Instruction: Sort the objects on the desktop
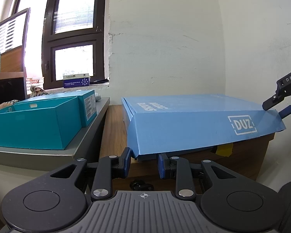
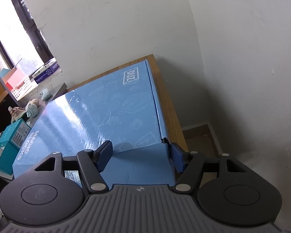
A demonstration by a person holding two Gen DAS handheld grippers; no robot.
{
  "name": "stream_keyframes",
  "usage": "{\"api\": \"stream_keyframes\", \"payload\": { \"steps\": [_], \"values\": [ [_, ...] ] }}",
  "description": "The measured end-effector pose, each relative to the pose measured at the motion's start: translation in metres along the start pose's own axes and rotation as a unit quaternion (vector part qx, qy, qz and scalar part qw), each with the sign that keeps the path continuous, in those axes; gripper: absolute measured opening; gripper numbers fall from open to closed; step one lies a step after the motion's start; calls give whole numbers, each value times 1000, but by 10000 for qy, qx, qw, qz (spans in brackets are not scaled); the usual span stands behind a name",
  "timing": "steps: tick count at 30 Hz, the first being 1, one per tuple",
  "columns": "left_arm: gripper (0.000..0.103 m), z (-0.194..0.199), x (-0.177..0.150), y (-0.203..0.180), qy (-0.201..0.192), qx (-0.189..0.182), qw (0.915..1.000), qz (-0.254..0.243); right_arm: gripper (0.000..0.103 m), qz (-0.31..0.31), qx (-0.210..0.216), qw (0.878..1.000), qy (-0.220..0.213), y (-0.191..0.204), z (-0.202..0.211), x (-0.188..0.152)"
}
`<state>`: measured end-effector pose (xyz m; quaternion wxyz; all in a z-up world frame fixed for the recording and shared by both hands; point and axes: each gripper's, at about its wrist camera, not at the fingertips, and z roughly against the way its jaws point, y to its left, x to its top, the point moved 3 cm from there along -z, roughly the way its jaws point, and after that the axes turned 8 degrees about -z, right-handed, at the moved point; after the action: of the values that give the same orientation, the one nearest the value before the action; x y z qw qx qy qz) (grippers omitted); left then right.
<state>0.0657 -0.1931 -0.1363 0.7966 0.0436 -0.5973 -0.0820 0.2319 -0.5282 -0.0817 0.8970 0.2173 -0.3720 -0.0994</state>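
A large flat blue box (image 1: 194, 116) printed DUZ and MAGIC BLOCKS lies on a wooden table; its front flap hangs loose and slightly raised. My left gripper (image 1: 143, 164) is open, low at the flap's lower left edge, with nothing between the fingers. The right gripper shows in the left wrist view (image 1: 277, 106) at the box's right corner. In the right wrist view the box (image 2: 106, 112) fills the middle, and my right gripper (image 2: 140, 157) is open, its fingers straddling the box's near flap and corner.
A grey raised stand (image 1: 83, 141) to the left carries an open teal box (image 1: 35, 124) and its lid (image 1: 87, 106). A wooden table (image 2: 164, 89) sits against the white wall. Seashells (image 2: 32, 109) and a white basket (image 2: 21, 86) are near the window sill.
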Motion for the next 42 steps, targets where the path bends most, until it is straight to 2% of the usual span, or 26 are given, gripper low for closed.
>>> {"api": "stream_keyframes", "payload": {
  "steps": [18, 27, 35, 42],
  "values": [
    [31, 22, 28, -4, 264, -78, 9996, 6, 71, 287, -115, 9991, 273, 6, 1, 7],
    [32, 20, 11, -1, 534, -253, 9980, 218, 71, 423, -148, 9988, 177, 7, 2, 4],
    [31, 31, 25, 8, 617, -443, 9952, 625, 72, 492, -59, 9987, 135, 5, 2, 3],
    [28, 17, 35, 3, 756, -528, 9946, 484, 71, 725, -16, 9973, 99, 4, 5, -5]
  ]
}}
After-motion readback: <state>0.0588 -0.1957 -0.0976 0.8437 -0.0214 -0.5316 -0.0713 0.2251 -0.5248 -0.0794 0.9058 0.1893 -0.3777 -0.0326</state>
